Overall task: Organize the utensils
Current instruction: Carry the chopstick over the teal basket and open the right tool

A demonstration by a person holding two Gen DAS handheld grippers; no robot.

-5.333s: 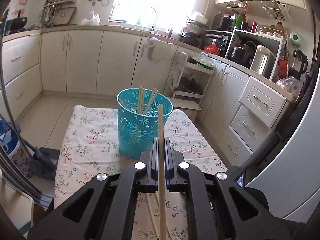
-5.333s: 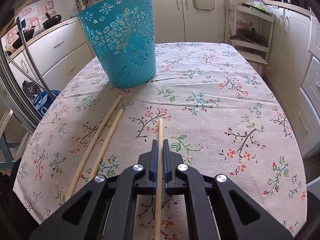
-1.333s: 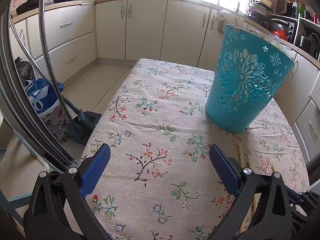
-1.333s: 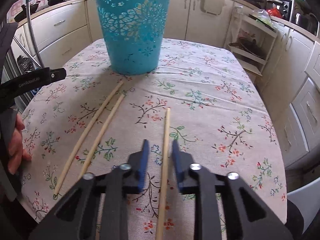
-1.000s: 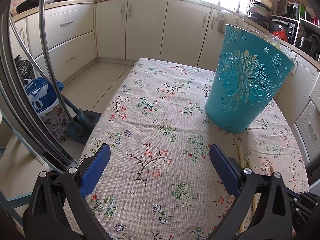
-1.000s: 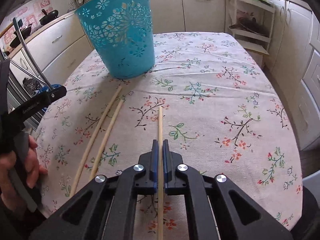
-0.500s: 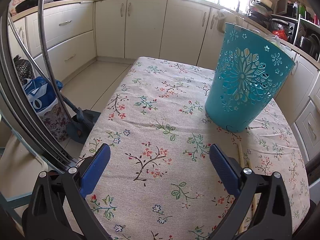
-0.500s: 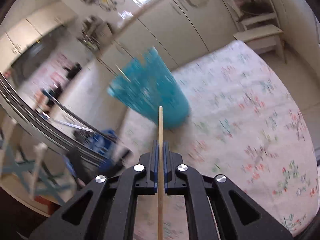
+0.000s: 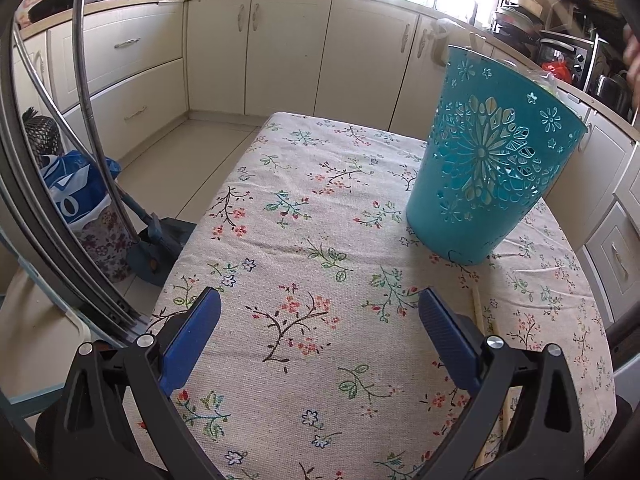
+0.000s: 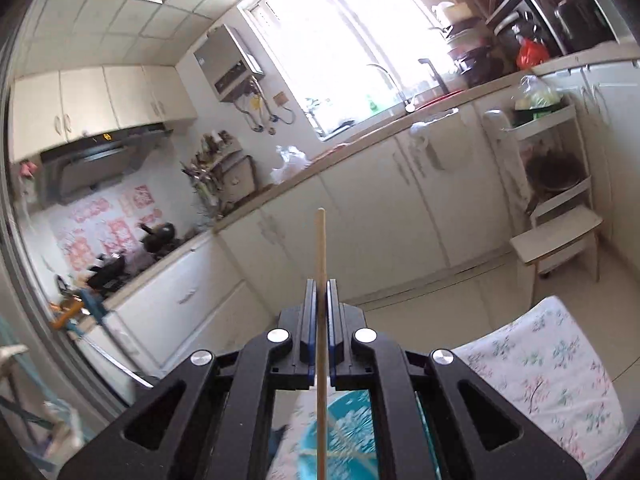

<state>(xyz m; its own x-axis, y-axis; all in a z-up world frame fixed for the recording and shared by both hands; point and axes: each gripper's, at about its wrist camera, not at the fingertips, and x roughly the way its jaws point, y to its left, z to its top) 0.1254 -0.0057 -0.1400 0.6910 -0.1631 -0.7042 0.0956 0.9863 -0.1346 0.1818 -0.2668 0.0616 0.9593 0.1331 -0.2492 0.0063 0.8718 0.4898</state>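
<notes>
My right gripper (image 10: 319,286) is shut on a wooden chopstick (image 10: 320,248) and holds it high, tip pointing up at the kitchen wall; the teal cut-out basket (image 10: 352,432) shows blurred below the fingers. In the left wrist view the same basket (image 9: 488,160) stands upright on the flowered tablecloth (image 9: 320,208) at the right. My left gripper (image 9: 320,320) is open wide and empty, low over the cloth, left of the basket. Two chopsticks (image 9: 478,312) lie on the cloth by the right finger (image 9: 444,332), partly hidden by it.
Cream cabinets (image 9: 280,40) and worktops run round the room. A chrome chair frame (image 9: 80,80), a blue bag (image 9: 76,192) and a dustpan (image 9: 160,240) stand off the table's left edge. A white shelf trolley (image 10: 552,184) stands beyond the table.
My right gripper closed on the chopstick on the cloth, lifted it and tipped it upward above the basket. My left gripper stayed open in about the same place.
</notes>
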